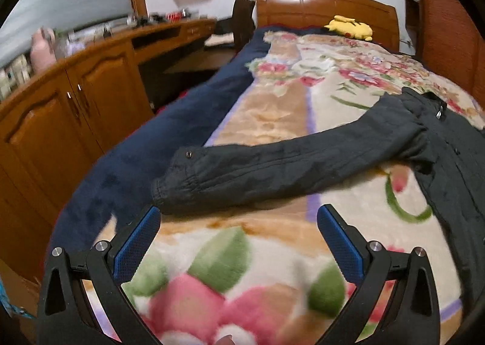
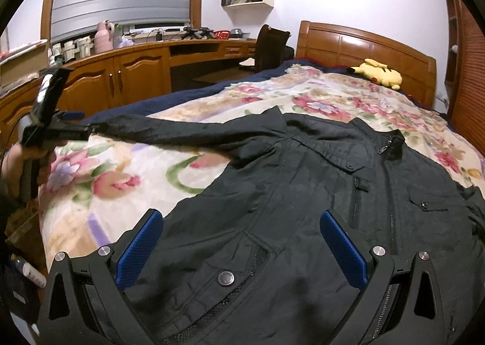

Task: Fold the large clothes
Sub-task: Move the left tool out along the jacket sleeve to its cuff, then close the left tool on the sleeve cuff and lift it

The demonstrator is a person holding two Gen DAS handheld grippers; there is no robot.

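Dim indoor light, motion blur, fisheye-warped edges.

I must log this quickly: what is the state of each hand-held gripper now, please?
Left hand-held gripper: open, holding nothing, just short of the jacket sleeve cuff.
Right hand-held gripper: open, empty, over the black jacket.

The jacket [image 2: 303,208] is matt black woven cloth, faintly creased, with shiny metal snaps and zips. The blanket [image 1: 272,120] beneath it is plush, fuzzy fleece. At twelve o'clock the headboard [image 2: 363,47] is glossy varnished wood, and the fingers [image 2: 139,251] carry blue pads with a fine dimpled texture.
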